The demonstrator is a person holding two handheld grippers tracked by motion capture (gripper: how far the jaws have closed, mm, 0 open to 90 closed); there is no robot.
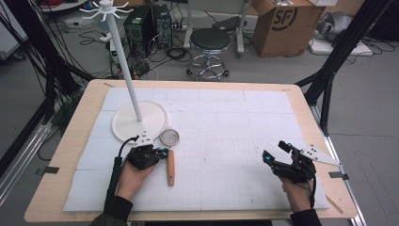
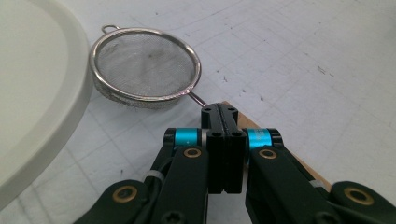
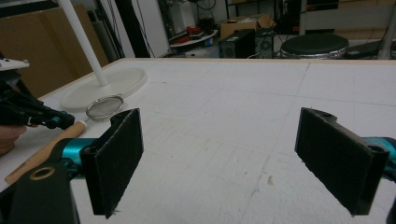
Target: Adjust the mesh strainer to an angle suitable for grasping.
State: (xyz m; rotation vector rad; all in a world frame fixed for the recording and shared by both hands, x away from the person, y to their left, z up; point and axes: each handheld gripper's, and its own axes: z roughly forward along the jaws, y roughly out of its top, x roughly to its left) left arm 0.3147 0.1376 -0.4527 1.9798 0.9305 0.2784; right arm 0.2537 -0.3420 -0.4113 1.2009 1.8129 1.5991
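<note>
The strainer [image 1: 169,149] lies flat on the white-covered surface [image 1: 226,132], its mesh bowl just beside the round base of the white stand [image 1: 139,120] and its wooden handle pointing toward the person. The left tongs [image 1: 162,153] are fully closed, jaws pressed together with nothing between them, positioned over the top end of the handle. The right tongs [image 1: 275,151] are wide open and empty, well apart from the strainer, above the surface at the right.
</note>
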